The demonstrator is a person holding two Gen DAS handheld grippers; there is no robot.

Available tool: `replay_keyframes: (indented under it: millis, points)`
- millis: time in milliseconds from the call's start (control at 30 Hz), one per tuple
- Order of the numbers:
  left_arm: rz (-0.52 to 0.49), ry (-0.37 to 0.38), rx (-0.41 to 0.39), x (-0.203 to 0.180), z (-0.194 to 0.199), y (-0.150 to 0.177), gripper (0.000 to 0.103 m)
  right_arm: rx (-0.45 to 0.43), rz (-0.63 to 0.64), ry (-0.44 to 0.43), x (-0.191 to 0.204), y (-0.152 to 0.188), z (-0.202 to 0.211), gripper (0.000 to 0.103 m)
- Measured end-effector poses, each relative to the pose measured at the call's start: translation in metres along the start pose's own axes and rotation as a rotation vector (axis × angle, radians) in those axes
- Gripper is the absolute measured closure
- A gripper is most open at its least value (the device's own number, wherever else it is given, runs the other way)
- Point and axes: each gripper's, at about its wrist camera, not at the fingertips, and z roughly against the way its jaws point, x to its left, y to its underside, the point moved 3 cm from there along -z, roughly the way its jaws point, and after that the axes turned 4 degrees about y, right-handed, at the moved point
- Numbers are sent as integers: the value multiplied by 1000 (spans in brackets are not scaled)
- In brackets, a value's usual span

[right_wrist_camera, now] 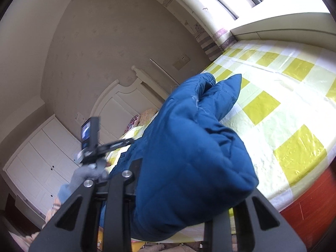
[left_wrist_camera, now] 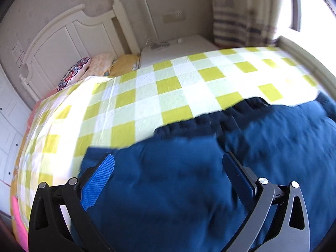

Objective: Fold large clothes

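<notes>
Well, the right gripper (right_wrist_camera: 178, 191) has its fingers pinched on a thick bunch of the dark blue padded garment (right_wrist_camera: 189, 142); the cloth bulges up and forward over the fingers and hides their tips, and a fold of it points away beyond them over the bed. The left gripper (left_wrist_camera: 169, 180) stands spread wide, its blue ribbed pad (left_wrist_camera: 98, 183) on one side and a dark pad (left_wrist_camera: 239, 176) on the other, nothing pressed between them. The same garment (left_wrist_camera: 178, 178) lies flat under and ahead of those fingers, filling the gap between them, its darker gathered band (left_wrist_camera: 210, 121) just beyond the fingertips.

The garment lies on a bed under a yellow, pale green and white checked cover (left_wrist_camera: 168, 84). Past the fingers, at the bed's far end, stand a white panelled headboard (left_wrist_camera: 69, 35) and a few patterned pillows (left_wrist_camera: 75, 73). A white bedside cabinet (left_wrist_camera: 178, 48) sits beside the headboard, with a striped curtain (left_wrist_camera: 235, 25) and a bright window (left_wrist_camera: 310, 10) further along. In the right wrist view, a gloved hand (right_wrist_camera: 84, 176) holds the other gripper to the left of the fingers, before white cupboard doors (right_wrist_camera: 42, 159).

A small paper notice (left_wrist_camera: 17, 53) is stuck to the wall by the headboard, too small to read.
</notes>
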Motion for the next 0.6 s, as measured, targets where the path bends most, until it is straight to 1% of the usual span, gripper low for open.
replay_keyframes:
  millis: [33,67,100,133,233,267,300,333,367,433,500,533,567,600]
  points:
    - [-8,-44,32,-6,-20,-5,4,0,16,2,4,0,0,76]
    - [-15,-71,64,-8,-37,-4,4,-1,32,5,7,0,2,76]
    - [-14,-73,97,-11,-52,-4,4,0,44,5,9,3,4,76]
    - [0,-62,104,-10,-57,-4,4,2,59,10,13,3,5,76]
    - [28,-23,76,0,-45,-4,4,1,79,18,19,3,9,76]
    - [40,-28,41,7,-32,0,5,2,91,27,21,4,9,76]
    - [45,-16,10,11,-18,4,5,2,98,36,22,4,7,76]
    - [48,17,-19,14,-2,12,5,2,106,43,25,3,8,76]
    - [50,55,-61,17,22,27,5,1,112,48,27,0,3,76]
    - [42,96,-126,19,58,59,5,-7,141,61,36,-2,2,76]
    - [-1,177,-170,10,93,106,5,-17,168,71,50,-4,1,76]
    - [-29,209,-173,2,100,130,5,-27,193,77,62,-7,-2,76]
    - [-75,224,-149,-10,99,149,4,-36,223,80,74,-9,-3,76]
    - [-138,209,-125,-19,94,169,4,-42,246,80,85,-9,-4,76]
